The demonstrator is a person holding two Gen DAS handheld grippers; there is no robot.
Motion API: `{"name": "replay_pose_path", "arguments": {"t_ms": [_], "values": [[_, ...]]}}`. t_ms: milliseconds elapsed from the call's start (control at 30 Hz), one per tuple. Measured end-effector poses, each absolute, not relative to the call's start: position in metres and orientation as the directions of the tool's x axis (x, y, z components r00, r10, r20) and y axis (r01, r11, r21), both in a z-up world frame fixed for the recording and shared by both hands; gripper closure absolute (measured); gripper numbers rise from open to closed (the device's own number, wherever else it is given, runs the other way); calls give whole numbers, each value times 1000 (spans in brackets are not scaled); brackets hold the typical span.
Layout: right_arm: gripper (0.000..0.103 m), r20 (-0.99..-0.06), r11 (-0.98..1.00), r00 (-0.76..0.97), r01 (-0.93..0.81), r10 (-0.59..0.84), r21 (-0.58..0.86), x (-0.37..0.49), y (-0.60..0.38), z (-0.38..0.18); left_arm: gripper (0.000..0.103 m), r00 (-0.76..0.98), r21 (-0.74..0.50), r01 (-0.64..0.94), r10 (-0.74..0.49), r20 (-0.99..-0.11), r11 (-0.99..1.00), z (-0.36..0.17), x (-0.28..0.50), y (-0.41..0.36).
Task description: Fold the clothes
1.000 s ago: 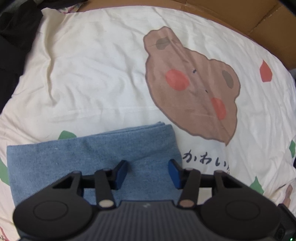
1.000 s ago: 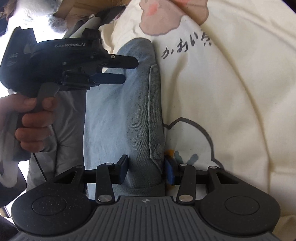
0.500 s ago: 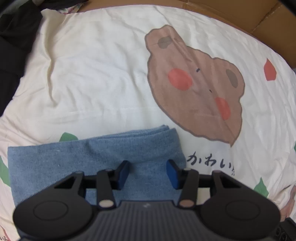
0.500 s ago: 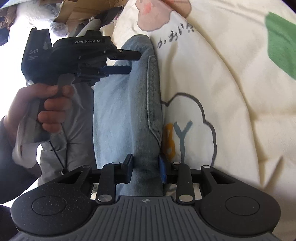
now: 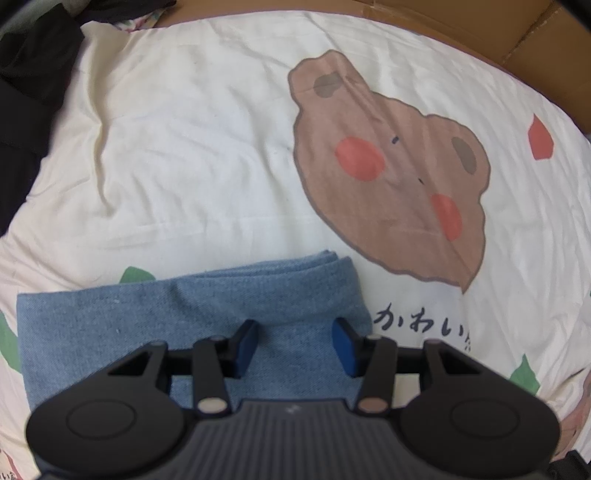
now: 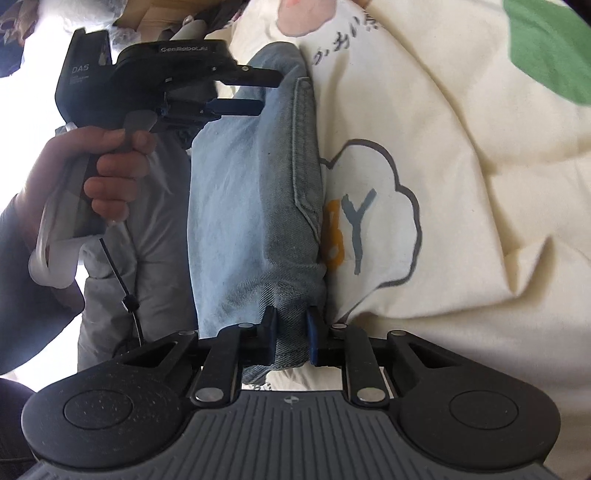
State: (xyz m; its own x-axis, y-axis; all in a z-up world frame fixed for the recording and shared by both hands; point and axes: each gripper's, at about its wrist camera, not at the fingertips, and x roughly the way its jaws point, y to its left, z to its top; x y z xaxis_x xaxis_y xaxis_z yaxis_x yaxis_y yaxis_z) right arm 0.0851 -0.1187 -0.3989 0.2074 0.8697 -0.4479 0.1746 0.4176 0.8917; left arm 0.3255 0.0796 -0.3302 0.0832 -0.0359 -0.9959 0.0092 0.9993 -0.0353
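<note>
While I stand over the bed with a gripper in each hand, the scene reads like this:

Left hand pose: my left hand (image 6: 99, 173) wraps the pistol-style handle, fingers curled round it, a dark sleeve at the wrist. The tool points straight down at the bed.

Left gripper: my left gripper (image 5: 294, 341) hangs over the folded end of the denim with its blue pads standing apart, about half spread. Cloth lies under the gap, but I cannot tell whether the tips touch it. It holds nothing.

Right gripper: my right gripper (image 6: 290, 334) tilts downward at a shallow angle. Its jaws are closing, and a bunched edge of denim sits between the blue pads, which press on it from both sides.

Jeans: the folded jeans (image 6: 258, 192), light blue with a stitched pocket seam along one side, lie in a long strip on the bedsheet, running from my right gripper toward my left.

Bedsheet: the cream bedsheet (image 5: 184, 147) is wrinkled and printed with a brown frog-like face with red cheeks, green leaf shapes and a white cloud outline.

Writing on the tool: the left gripper's body reads "GenRobot.AI" on top and "DAS" on its rear block; smaller print beneath is too small to read.

Writing on the sheet: Japanese characters (image 5: 421, 325) sit beside the denim's end. The cloud shows letters "BY" (image 6: 351, 221), partly covered by the jeans.

Surroundings: cardboard (image 5: 480, 33) borders the far edge, and dark fabric (image 5: 26, 92) lies at one corner.
</note>
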Motion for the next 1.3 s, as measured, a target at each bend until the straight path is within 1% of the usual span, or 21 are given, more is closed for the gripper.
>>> {"name": "replay_pose_path", "arguments": {"t_ms": [200, 300, 333, 367, 433, 567, 600, 633, 667, 700, 767, 833, 1000, 1300], "values": [[89, -441, 407, 200, 189, 875, 894, 79, -121, -396, 53, 83, -34, 7, -35, -996, 999, -330, 326, 79], [92, -439, 403, 185, 204, 879, 892, 71, -122, -397, 53, 84, -35, 6, -35, -996, 999, -330, 326, 78], [95, -440, 403, 176, 213, 880, 890, 70, -122, -398, 53, 83, -35, 5, -36, -996, 999, -329, 326, 78], [103, -442, 403, 168, 221, 881, 888, 69, -122, -400, 53, 83, -35, 3, -35, -996, 999, -329, 326, 78], [103, -455, 418, 168, 216, 875, 883, 68, -124, -400, 55, 80, -34, 1, -34, -996, 999, -327, 326, 77], [101, -474, 431, 235, 210, 849, 877, 72, -138, -393, 55, 81, -46, 0, -46, -996, 999, -314, 327, 79], [100, -469, 425, 259, 209, 844, 881, 73, -143, -391, 55, 85, -51, -2, -51, -995, 999, -309, 327, 81], [88, -462, 415, 276, 213, 843, 884, 74, -147, -390, 55, 93, -56, -5, -56, -994, 998, -302, 327, 85], [66, -462, 415, 292, 212, 837, 885, 75, -150, -389, 55, 101, -61, -8, -60, -993, 998, -295, 326, 89], [58, -462, 414, 309, 212, 831, 885, 76, -152, -388, 54, 111, -63, -13, -61, -992, 998, -287, 325, 95], [56, -444, 396, 329, 204, 833, 895, 80, -154, -388, 54, 132, -62, -20, -59, -989, 998, -275, 327, 106], [55, -440, 396, 338, 194, 832, 898, 85, -153, -387, 52, 148, -53, -28, -48, -988, 998, -277, 343, 110], [54, -442, 403, 358, 183, 822, 897, 102, -148, -386, 52, 155, -27, -62, -17, -988, 998, -269, 338, 141], [53, -470, 439, 354, 168, 809, 883, 125, -142, -393, 52, 145, -19, -142, 2, -989, 990, -276, 294, 193]]}}
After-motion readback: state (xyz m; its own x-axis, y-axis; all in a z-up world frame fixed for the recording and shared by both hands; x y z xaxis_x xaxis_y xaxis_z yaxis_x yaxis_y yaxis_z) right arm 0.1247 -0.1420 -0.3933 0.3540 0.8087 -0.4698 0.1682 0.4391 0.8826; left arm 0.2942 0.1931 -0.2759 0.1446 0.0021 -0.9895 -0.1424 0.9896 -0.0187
